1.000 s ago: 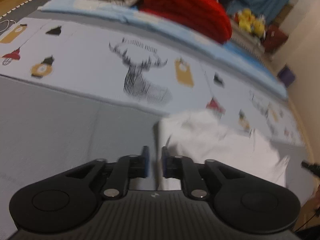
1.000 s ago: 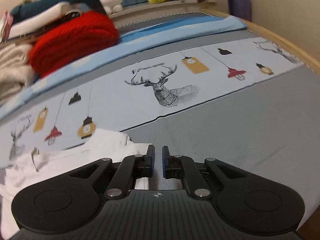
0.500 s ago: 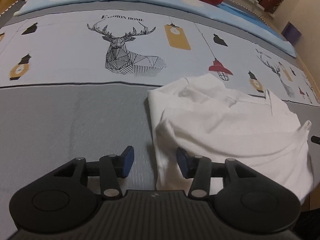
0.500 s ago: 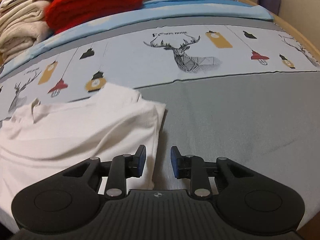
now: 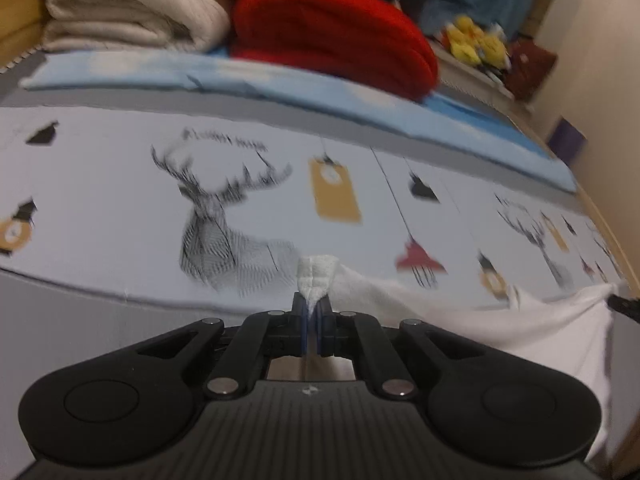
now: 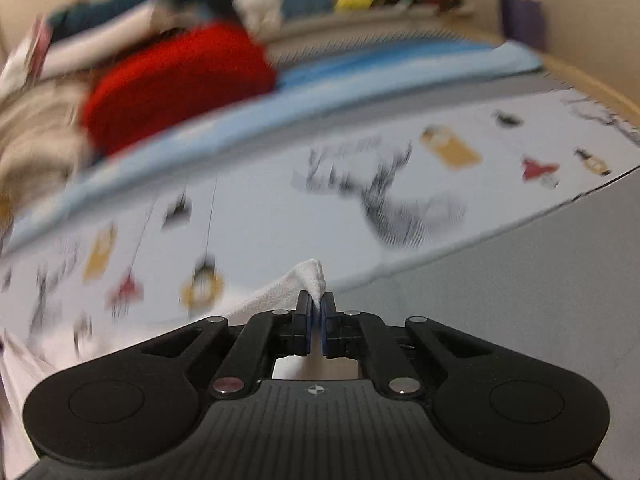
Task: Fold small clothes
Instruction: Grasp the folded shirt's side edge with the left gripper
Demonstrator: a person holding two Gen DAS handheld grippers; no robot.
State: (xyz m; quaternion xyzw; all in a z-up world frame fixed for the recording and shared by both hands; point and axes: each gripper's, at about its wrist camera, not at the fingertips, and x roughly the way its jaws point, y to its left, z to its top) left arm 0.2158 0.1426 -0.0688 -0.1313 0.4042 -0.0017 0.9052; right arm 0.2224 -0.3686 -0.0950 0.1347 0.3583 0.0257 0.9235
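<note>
A small white garment [image 5: 460, 316] is stretched between my two grippers above the bed. My left gripper [image 5: 311, 305] is shut on one corner of it; a tuft of white cloth [image 5: 316, 274] sticks out past the blue pads. The cloth runs right to the far corner [image 5: 608, 290], where the other gripper's tip shows. In the right wrist view my right gripper [image 6: 317, 305] is shut on the other corner [image 6: 310, 278]. The garment [image 6: 256, 304] trails left and down from it. The view is blurred.
The bedsheet [image 5: 120, 184] has deer and lamp prints, with a grey band [image 6: 520, 280] near me. At the back lie a red blanket [image 5: 332, 36], folded cream blankets [image 5: 128, 4], a blue pillow strip [image 5: 360, 96] and yellow plush toys [image 5: 476, 40].
Half a second ago both grippers were open over the flat garment's near corners. Now both are shut on those corners and have lifted them, so the cloth hangs between them.
</note>
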